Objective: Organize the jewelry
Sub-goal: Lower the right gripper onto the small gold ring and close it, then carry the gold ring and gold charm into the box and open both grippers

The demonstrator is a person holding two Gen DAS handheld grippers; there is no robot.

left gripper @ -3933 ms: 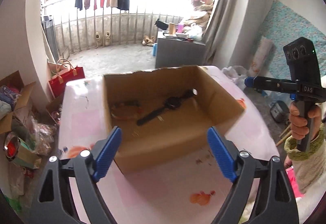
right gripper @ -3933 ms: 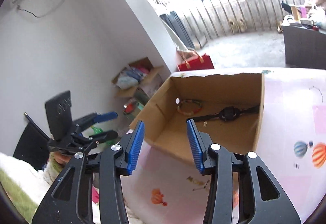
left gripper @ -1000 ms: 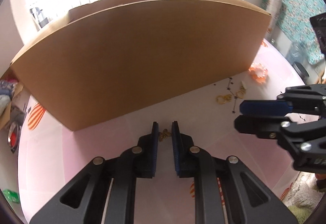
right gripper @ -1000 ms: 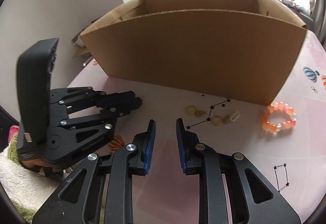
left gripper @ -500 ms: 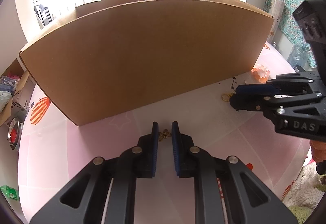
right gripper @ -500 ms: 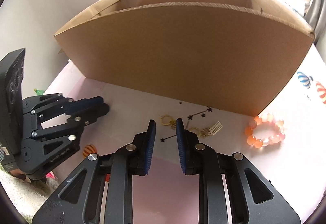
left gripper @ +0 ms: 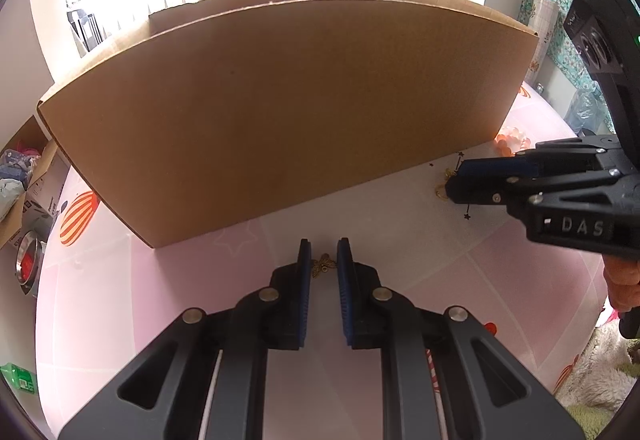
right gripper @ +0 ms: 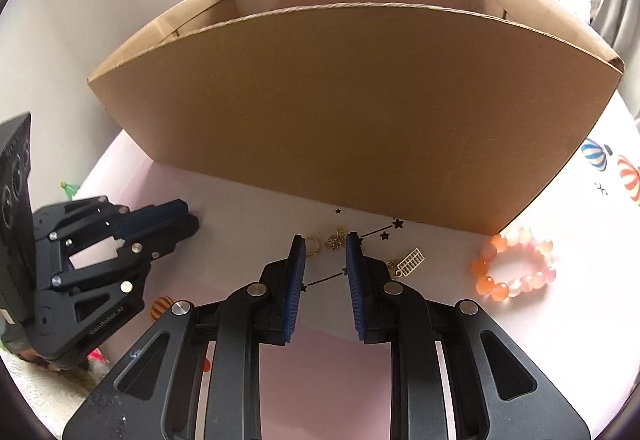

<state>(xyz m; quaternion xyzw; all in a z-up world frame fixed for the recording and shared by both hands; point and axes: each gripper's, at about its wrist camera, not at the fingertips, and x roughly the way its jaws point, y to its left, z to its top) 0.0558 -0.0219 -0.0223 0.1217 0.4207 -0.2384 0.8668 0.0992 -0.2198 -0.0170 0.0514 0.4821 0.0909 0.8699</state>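
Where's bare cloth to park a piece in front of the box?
Free: the pink tablecloth between the cardboard box and the left gripper. Crowded: gold earrings between the right gripper fingers, abacus charm, bead bracelet beyond.

Your worktop [right gripper: 520,340] wears a pale pink cloth printed with striped hot-air balloons and thin black star lines. A tall cardboard box [right gripper: 352,112] stands on it, its near wall facing you. In front of that wall a gold ring [right gripper: 313,245] lies just beside a small gold chain [right gripper: 335,240], with a gold abacus charm [right gripper: 412,261] near them and an orange bead bracelet [right gripper: 514,270] off the box's right corner. A small gold butterfly charm [left gripper: 323,265] lies apart, further left.
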